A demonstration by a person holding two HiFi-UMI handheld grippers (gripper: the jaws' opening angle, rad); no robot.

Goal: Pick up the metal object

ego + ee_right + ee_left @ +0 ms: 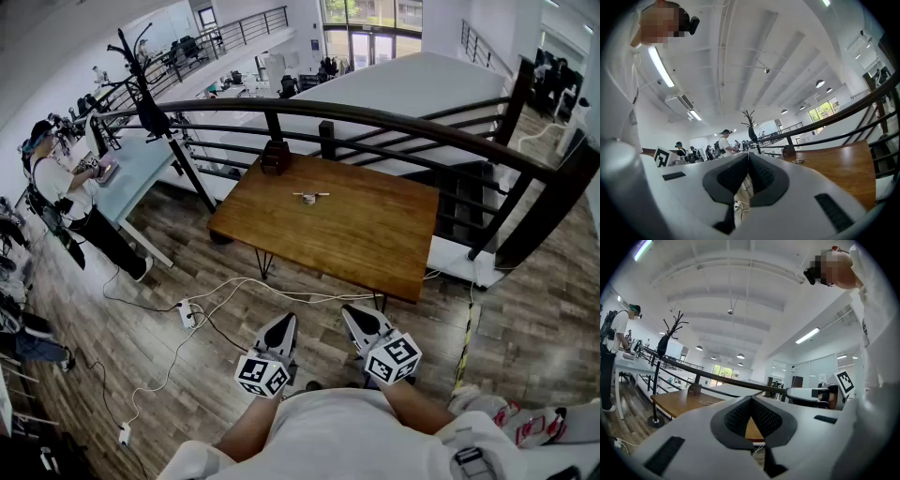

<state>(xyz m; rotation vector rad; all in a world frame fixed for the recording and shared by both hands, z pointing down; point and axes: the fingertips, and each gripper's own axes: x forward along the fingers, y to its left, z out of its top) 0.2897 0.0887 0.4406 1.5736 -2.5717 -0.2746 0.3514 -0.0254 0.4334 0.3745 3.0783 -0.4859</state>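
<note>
open tabletop (375, 234) surrounds the metal object (310, 197); box (276, 156) and railing (394, 117) stand behind.

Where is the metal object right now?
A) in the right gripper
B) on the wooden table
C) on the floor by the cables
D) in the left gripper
B: the metal object lies on the wooden table, far from the left gripper and right gripper, both shut and empty.

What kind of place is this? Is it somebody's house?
Probably not a house. It looks like a big open office or workshop. A person stands working at a long desk, a curved railing runs behind the wooden table, and cables trail across the floor.
</note>
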